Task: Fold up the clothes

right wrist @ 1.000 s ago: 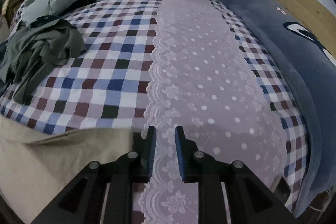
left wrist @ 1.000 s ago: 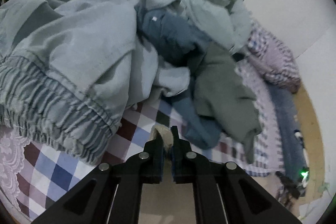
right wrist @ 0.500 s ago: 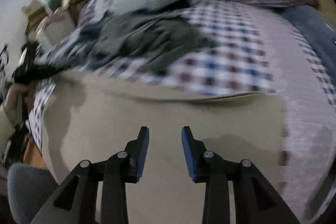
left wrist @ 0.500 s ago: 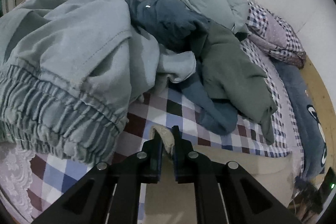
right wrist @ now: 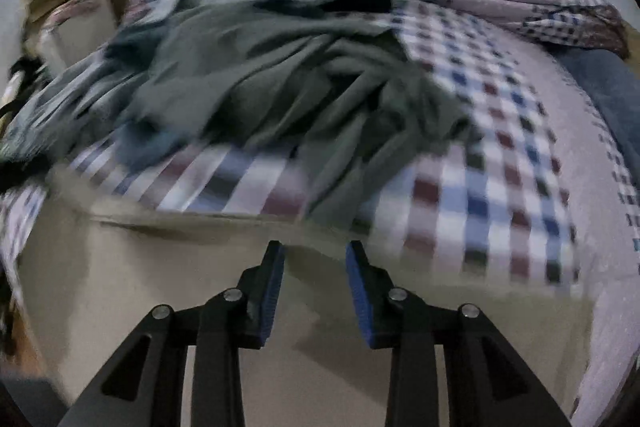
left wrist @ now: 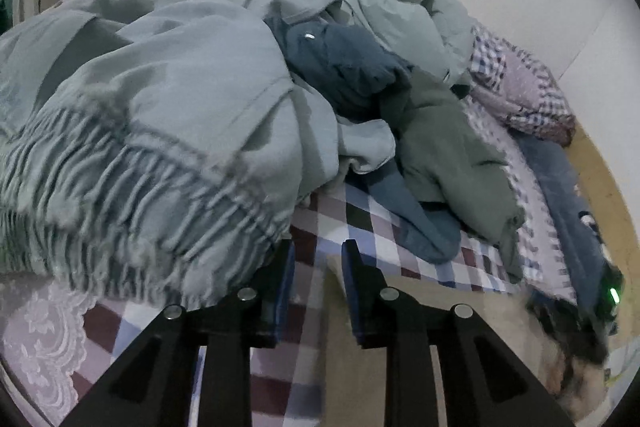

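Beige cloth [right wrist: 180, 307], soft and limp, lies flat on the bed right under and ahead of both claws; it should drape and slide easily, so a pinch at a corner or along the far edge, just ahead of the right claw [right wrist: 315, 251], looks the best hold. That claw has its jaws apart with nothing between them, hovering over the cloth near its far edge. The left claw [left wrist: 318, 251] is also spread apart and empty, over the checked bedsheet [left wrist: 372, 223] where the cloth's edge begins. Beyond the left claw, to its left, sits a grey-green garment with a gathered waistband [left wrist: 140, 155]; ahead and to the right lie a dark blue piece [left wrist: 344, 67] and an olive one [left wrist: 448, 155], all crumpled and unfolded.
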`<state>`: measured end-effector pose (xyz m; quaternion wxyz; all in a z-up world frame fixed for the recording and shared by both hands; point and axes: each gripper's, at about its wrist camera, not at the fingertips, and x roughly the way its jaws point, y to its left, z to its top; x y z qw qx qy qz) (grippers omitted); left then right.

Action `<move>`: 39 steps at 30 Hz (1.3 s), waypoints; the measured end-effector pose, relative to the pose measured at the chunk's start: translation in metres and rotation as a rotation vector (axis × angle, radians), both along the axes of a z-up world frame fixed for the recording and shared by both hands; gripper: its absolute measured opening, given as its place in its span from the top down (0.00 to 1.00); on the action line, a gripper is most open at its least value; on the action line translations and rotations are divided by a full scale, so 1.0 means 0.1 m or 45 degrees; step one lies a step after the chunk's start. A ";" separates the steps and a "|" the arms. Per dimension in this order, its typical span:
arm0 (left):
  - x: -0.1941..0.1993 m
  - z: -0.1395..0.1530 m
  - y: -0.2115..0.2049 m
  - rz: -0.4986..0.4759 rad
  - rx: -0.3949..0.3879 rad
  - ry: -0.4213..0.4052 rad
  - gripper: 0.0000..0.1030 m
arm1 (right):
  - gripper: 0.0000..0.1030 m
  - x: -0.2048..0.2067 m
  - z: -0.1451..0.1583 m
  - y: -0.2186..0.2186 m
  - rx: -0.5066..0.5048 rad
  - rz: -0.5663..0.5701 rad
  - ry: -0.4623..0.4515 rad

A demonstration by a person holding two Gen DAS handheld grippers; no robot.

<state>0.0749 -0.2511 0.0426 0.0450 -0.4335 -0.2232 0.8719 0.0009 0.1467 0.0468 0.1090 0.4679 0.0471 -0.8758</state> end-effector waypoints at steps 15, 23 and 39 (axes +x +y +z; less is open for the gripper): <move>1.47 -0.03 -0.24 0.121 0.121 0.109 0.21 | 0.50 1.49 0.30 -0.13 -0.282 0.056 0.108; 2.08 -0.20 0.01 0.128 0.075 0.009 0.21 | 0.39 2.21 0.05 -0.54 -0.365 0.193 0.165; 2.81 -0.90 0.06 0.330 0.393 -0.102 0.21 | 0.30 2.73 -0.12 -1.36 -0.058 0.540 0.371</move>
